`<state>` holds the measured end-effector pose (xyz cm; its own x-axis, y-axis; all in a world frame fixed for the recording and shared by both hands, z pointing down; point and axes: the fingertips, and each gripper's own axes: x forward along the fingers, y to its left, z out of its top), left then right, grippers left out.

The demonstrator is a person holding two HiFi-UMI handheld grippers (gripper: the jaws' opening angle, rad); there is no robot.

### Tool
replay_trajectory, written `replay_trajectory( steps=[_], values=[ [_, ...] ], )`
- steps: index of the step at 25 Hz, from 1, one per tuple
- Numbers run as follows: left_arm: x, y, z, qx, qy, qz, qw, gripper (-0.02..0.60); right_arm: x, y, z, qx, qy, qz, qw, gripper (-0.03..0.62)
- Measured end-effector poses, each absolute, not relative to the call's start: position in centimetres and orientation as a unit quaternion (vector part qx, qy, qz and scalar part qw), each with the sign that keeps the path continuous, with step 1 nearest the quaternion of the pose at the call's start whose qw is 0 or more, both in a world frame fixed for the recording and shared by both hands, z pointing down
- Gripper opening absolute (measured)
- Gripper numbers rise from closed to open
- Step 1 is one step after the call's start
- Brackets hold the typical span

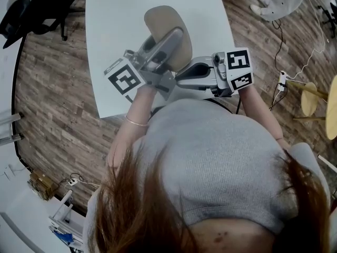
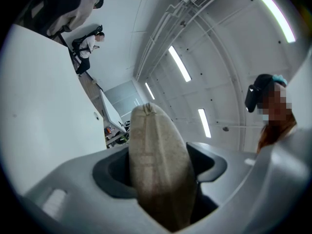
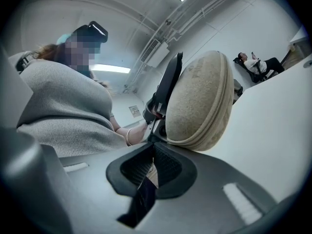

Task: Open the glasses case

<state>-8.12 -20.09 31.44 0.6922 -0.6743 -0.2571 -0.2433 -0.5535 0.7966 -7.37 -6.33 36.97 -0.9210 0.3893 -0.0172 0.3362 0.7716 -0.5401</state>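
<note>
A beige oval glasses case is held up over the white table, its zip seam closed. My left gripper is shut on it. In the left gripper view the case stands edge-on between the two grey fingers, filling the gap. My right gripper points left at the case's lower end. In the right gripper view its jaws are shut just below the case, pinching a thin dark strip that looks like the zipper pull. The left gripper's dark finger lies along the case's side.
The table's near edge runs just below the grippers. Black chairs stand at the far left on the wooden floor. A round stool and cables are at the right. A person sits in the background.
</note>
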Motion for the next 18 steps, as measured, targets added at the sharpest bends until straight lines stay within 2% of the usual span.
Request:
replay_trajectory(
  steps=[5, 7, 10, 13, 14, 18],
  values=[
    [-8.3, -20.0, 31.2, 0.836, -0.257, -0.296, 0.383, 0.319, -7.5, -6.4, 36.9, -0.180, -0.950, 0.250, 0.048, 0.011],
    [-8.6, -20.0, 31.1, 0.829, -0.251, -0.316, 0.388, 0.319, -7.1, -6.2, 36.8, -0.177, -0.958, 0.222, 0.049, 0.031],
    [-9.2, -20.0, 31.6, 0.824, -0.272, -0.315, 0.385, 0.319, -5.1, -6.2, 36.5, -0.176, -0.960, 0.213, 0.048, 0.127],
    [-9.6, -20.1, 32.4, 0.816, -0.284, -0.316, 0.392, 0.316, -3.3, -9.1, 35.6, -0.111, -0.963, 0.244, 0.037, 0.168],
    [-9.8, -20.1, 32.5, 0.813, -0.286, -0.318, 0.394, 0.314, -3.2, -10.6, 35.6, -0.070, -0.966, 0.245, 0.052, 0.225],
    [-10.1, -20.5, 32.9, 0.811, -0.298, -0.317, 0.392, 0.314, -4.1, -15.3, 36.0, 0.083, -0.963, 0.208, 0.149, 0.303]
  ],
)
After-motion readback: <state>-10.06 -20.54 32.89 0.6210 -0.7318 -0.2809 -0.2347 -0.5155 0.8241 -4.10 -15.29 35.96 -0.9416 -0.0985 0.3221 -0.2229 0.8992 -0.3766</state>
